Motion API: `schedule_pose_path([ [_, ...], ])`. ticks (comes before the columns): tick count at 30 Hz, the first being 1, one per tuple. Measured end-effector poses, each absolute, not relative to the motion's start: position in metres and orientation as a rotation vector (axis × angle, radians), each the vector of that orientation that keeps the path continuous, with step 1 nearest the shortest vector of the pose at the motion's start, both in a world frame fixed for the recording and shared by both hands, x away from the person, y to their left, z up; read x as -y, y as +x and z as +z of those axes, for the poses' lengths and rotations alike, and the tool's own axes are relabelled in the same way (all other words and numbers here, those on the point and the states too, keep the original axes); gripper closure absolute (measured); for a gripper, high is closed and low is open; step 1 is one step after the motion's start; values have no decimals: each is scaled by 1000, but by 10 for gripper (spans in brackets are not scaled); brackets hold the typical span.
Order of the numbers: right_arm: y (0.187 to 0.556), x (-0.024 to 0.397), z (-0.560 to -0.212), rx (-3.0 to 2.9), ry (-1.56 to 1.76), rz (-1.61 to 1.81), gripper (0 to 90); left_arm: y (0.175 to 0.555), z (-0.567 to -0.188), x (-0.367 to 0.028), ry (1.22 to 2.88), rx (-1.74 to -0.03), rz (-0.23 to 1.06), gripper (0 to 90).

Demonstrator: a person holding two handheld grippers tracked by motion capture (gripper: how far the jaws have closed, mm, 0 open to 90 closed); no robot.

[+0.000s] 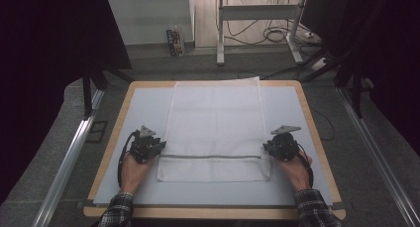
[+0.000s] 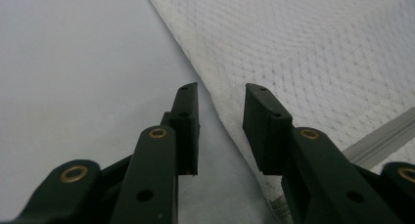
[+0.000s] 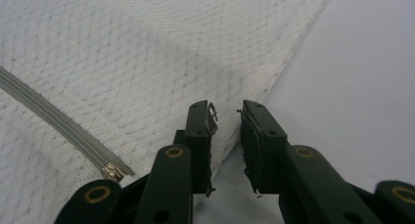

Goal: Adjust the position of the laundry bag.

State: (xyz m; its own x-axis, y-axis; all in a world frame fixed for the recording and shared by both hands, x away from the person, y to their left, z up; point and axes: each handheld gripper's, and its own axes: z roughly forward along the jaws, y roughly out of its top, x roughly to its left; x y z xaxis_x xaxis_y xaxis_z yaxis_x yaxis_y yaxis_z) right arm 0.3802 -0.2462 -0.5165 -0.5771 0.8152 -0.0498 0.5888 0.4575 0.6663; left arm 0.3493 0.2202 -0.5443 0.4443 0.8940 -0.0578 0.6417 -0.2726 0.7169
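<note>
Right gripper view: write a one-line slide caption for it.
Open right gripper straddling the side edge of a white mesh bag, zipper pull lying nearby on a grey mat.

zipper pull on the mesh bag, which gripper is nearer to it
Right. The zipper pull lies just beside the right gripper, at the mesh bag's right edge. The left gripper straddles the bag's opposite edge, at the zipper's other end.

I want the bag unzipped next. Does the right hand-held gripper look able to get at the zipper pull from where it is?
Probably yes. The zipper pull lies exposed on the mesh bag, close beside the right hand-held gripper, whose jaws stand open at the bag's edge. Nothing covers it, though the pull is small and flat.
</note>
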Motion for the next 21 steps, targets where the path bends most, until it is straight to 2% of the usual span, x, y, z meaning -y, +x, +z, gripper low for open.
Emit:
schedule_pose_path([
  [5,383,247,-517,-2360,1227,887,771,350,-545,-220,2014,-1277,440,666],
  [9,385,250,-517,-2378,1275,927,870,351,-544,-220,2006,-1295,414,723],
  [13,384,245,-516,-2380,1232,889,881,351,-544,-218,2017,-1271,388,869],
  [21,381,247,-513,-2383,1188,881,879,350,-542,-220,2033,-1248,342,886],
])
